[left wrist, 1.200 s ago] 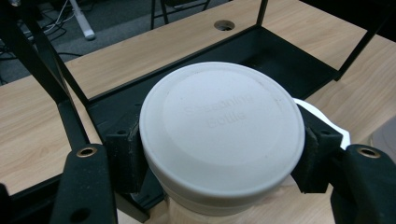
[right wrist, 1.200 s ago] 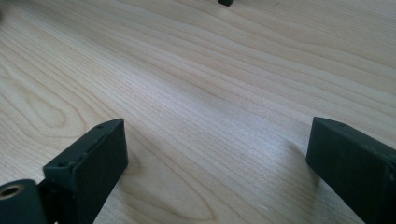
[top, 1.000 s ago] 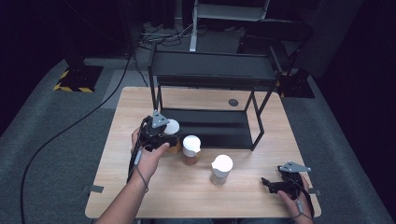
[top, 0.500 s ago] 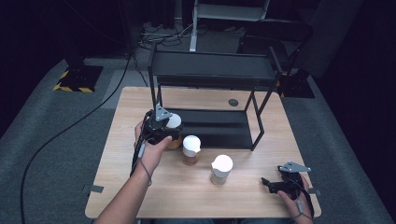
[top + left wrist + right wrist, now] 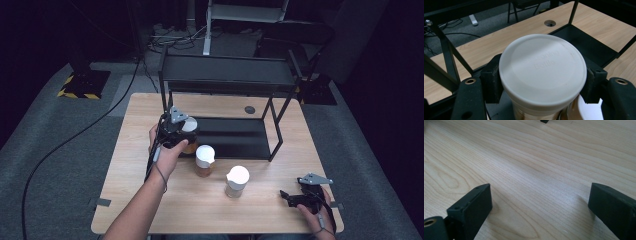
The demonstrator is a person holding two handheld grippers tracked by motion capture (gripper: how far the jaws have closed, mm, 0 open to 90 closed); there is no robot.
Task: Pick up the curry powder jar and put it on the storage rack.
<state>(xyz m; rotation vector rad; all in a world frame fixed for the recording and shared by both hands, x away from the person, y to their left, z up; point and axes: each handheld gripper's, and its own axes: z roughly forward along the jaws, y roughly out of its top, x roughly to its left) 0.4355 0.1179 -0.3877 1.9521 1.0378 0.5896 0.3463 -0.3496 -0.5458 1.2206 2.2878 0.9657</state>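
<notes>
Jar with a wide white lid [image 5: 542,72], amber contents showing below, sits clamped between the pads of the left gripper [image 5: 181,134], at about 9 o'clock on the table [image 5: 135,210], at the front left corner of the black shelf frame [image 5: 225,75]. It looks rigid and smooth-sided, probably moderately heavy and slippery; a grip just under the lid rim seems safest. Two similar jars [image 5: 204,160] stand near centre. The right gripper [image 5: 539,207] rests at 5 o'clock, jaws spread, nothing between them. The jar's base and body are hidden by the lid; faint embossed lettering is unreadable.
</notes>
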